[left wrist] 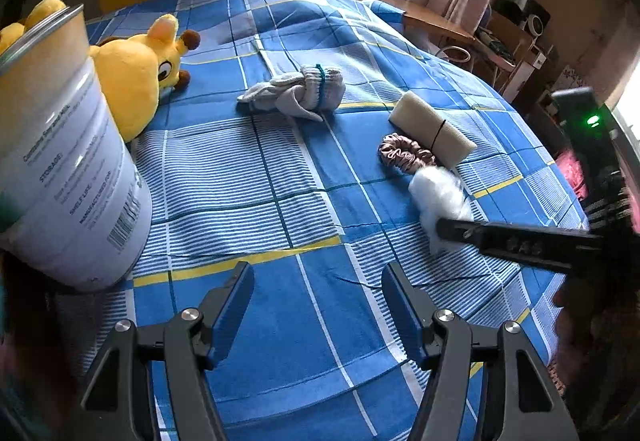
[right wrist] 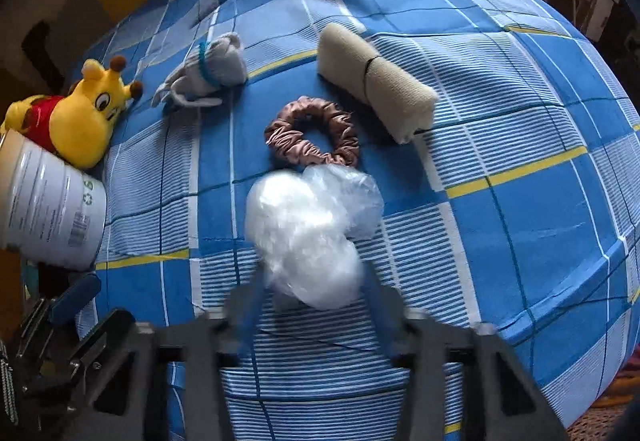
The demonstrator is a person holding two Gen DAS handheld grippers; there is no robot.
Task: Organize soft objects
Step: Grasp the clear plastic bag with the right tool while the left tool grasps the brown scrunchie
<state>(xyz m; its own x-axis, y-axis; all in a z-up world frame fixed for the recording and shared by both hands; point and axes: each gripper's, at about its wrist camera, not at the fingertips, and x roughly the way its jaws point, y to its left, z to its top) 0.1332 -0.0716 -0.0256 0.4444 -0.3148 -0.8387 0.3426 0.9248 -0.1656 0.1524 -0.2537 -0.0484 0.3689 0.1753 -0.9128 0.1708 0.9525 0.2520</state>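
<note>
Nearest in the left wrist view, the left gripper (left wrist: 318, 291) is held with its jaws spread over bare bedsheet (left wrist: 280, 341), and nothing is between them. To its left, a tall metal tin (left wrist: 68, 161) stands upright on the sheet, its open top turned up.

To the right, the right gripper (right wrist: 312, 281) is set around the near end of a clear bag of white stuffing (right wrist: 304, 225). Its fingers are blurred in the right wrist view, so a firm pinch cannot be told from a loose straddle, though the bag clearly lies between them.

Just beyond the bag, touching its far edge, a brown satin scrunchie (right wrist: 312, 133) is seen. Beyond that, a rolled cream sponge (right wrist: 376, 81) bound with a black band lies at a slant. Further left, a grey knitted glove bundle (right wrist: 208, 75) is seen, and at the far left a yellow giraffe plush (right wrist: 84, 117) rests against the tin.

Several risks are judged. The slick, yielding bag could be squeezed out of the jaws if only its tip is caught. The scrunchie could be dragged along if the bag is pulled rather than lifted. The tin could be knocked over by the bag, since nothing steadies it.
</note>
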